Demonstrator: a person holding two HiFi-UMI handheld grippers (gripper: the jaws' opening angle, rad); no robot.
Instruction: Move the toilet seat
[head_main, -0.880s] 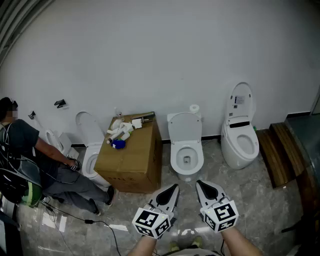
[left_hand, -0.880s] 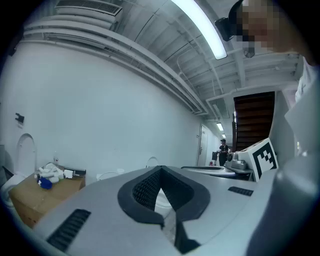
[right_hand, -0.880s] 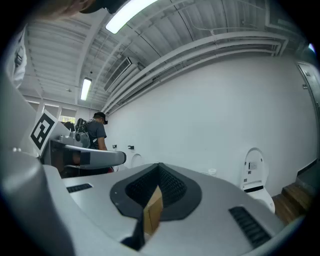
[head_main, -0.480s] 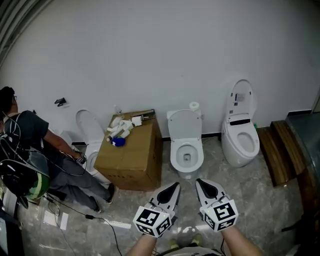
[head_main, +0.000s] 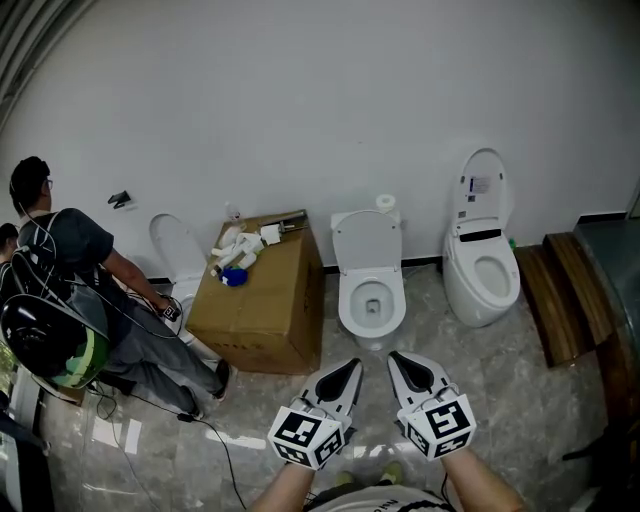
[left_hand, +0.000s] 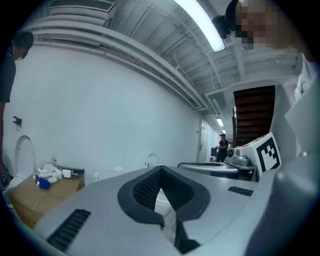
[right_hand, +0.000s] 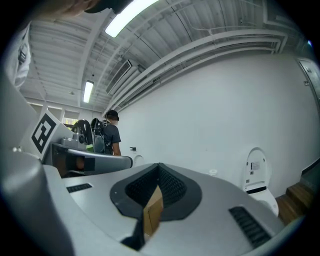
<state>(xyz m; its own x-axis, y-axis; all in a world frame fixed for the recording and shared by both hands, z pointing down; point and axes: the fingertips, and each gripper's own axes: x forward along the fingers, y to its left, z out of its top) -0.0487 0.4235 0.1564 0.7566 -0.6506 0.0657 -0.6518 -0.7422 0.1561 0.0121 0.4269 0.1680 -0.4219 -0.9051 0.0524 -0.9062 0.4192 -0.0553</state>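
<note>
In the head view a white toilet stands against the wall straight ahead, its lid raised and its seat ring down on the bowl. My left gripper and right gripper hover side by side over the floor just in front of it, touching nothing. Both are shut and hold nothing. In the left gripper view the left gripper has its pads together, with a sliver of white toilet behind. The right gripper in its own view is shut too, and brown cardboard shows behind its tips.
A cardboard box with white fittings on top stands left of the toilet. A second toilet with its lid up is at the right, beside wooden steps. A person stands at the left near a third toilet lid; cables lie on the floor.
The person at the left has risen from a crouch and stands nearer the box. Both grippers stay shut, almost where they were.
</note>
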